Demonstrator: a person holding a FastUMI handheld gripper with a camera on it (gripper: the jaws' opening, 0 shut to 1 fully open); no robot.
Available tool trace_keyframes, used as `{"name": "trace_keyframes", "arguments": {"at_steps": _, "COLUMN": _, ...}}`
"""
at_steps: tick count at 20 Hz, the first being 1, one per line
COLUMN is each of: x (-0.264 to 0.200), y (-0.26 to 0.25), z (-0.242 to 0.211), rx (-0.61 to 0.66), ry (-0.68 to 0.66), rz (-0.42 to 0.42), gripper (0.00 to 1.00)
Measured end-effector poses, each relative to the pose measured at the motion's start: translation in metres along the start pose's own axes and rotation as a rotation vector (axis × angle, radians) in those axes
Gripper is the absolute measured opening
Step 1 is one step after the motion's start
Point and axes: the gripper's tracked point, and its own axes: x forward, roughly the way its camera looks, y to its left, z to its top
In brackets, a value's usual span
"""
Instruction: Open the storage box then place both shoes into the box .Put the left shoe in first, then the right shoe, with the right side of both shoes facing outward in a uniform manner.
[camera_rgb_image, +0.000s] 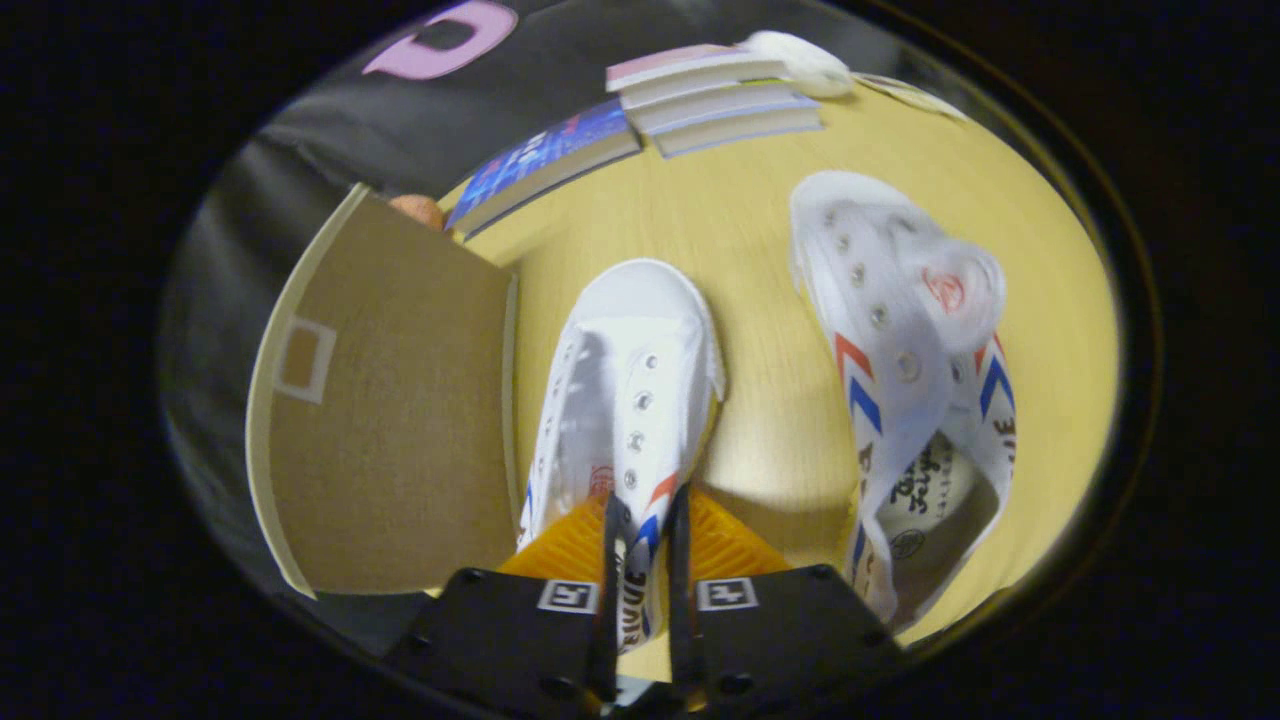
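My gripper is shut on the side wall of a white canvas shoe, near its opening; both fingers press the fabric with the red and blue chevrons. The shoe's toe points away from me and it seems lifted off the yellow table. To the left stands the storage box, its brown inner panel and pale rim facing me, open. A second white shoe with red and blue chevrons lies on the table to the right, tilted on its side, its insole showing near me.
Beyond the shoes, a blue-covered book and a stack of books lie at the table's far side, with a white object on the stack. A small orange-pink object peeks behind the box.
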Motion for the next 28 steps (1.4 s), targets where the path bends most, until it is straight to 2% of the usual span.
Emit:
{"name": "trace_keyframes", "arguments": {"at_steps": 1, "x": 0.006, "y": 0.001, "z": -0.003, "rx": 0.065, "ry": 0.019, "rz": 0.030, "gripper": 0.03}}
{"name": "trace_keyframes", "arguments": {"at_steps": 5, "x": -0.002, "y": 0.013, "z": -0.008, "rx": 0.148, "ry": 0.051, "rz": 0.087, "gripper": 0.03}}
{"name": "trace_keyframes", "arguments": {"at_steps": 7, "x": -0.011, "y": 0.031, "z": -0.005, "rx": 0.218, "ry": 0.062, "rz": 0.167, "gripper": 0.03}}
{"name": "trace_keyframes", "arguments": {"at_steps": 11, "x": -0.037, "y": 0.050, "z": 0.016, "rx": 0.254, "ry": 0.035, "rz": 0.242, "gripper": 0.03}}
{"name": "trace_keyframes", "arguments": {"at_steps": 16, "x": -0.088, "y": 0.083, "z": 0.055, "rx": 0.175, "ry": -0.050, "rz": 0.305, "gripper": 0.03}}
{"name": "trace_keyframes", "arguments": {"at_steps": 21, "x": -0.129, "y": 0.164, "z": 0.069, "rx": 0.082, "ry": -0.077, "rz": 0.437, "gripper": 0.02}}
{"name": "trace_keyframes", "arguments": {"at_steps": 25, "x": -0.124, "y": 0.231, "z": 0.048, "rx": -0.038, "ry": -0.034, "rz": 0.497, "gripper": 0.03}}
{"name": "trace_keyframes", "arguments": {"at_steps": 28, "x": -0.095, "y": 0.259, "z": 0.022, "rx": -0.090, "ry": 0.018, "rz": 0.479, "gripper": 0.03}}
